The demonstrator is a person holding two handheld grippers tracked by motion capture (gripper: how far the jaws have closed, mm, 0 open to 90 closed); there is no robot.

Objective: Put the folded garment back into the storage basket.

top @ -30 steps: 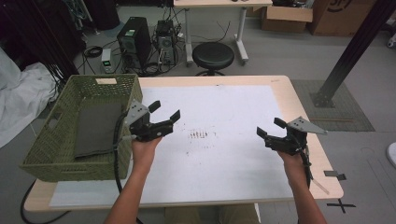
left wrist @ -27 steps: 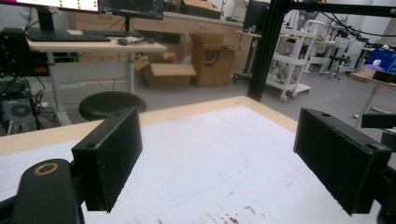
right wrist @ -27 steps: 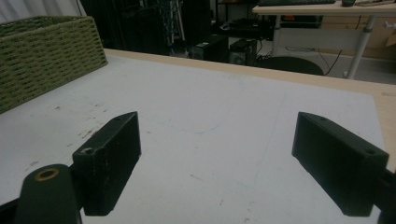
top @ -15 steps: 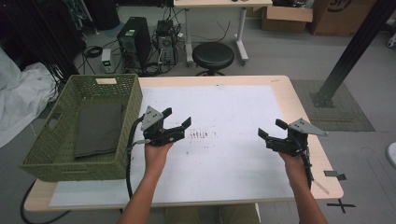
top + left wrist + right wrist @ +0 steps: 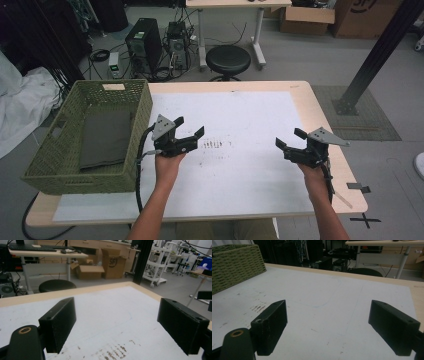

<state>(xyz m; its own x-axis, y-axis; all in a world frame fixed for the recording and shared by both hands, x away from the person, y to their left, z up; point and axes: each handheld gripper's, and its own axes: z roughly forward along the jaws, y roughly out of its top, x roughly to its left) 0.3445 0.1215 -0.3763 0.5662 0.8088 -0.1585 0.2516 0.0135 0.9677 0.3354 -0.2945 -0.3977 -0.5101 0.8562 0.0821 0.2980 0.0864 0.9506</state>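
Change: left claw point(image 5: 189, 134) has moved right, away from basket point(image 5: 133, 87), toward tabletop point(image 5: 300, 95) centre.
Claws: left and right claw point(image 5: 289, 141) wide open, empty.
Cloth point(image 5: 102, 137): in basket, untouched.

High view: fixed above the near table edge, facing forward and down, well back, covering the whole table point(image 5: 305, 97) and the floor beyond. Left gripper view: low over the white sheet point(image 5: 105, 315), facing the far right corner. Right gripper view: equally low, facing far left toward the basket point(image 5: 234, 265). All share the sheet.

Dark folded cloth point(image 5: 105, 137) flat in basket point(image 5: 60, 165)
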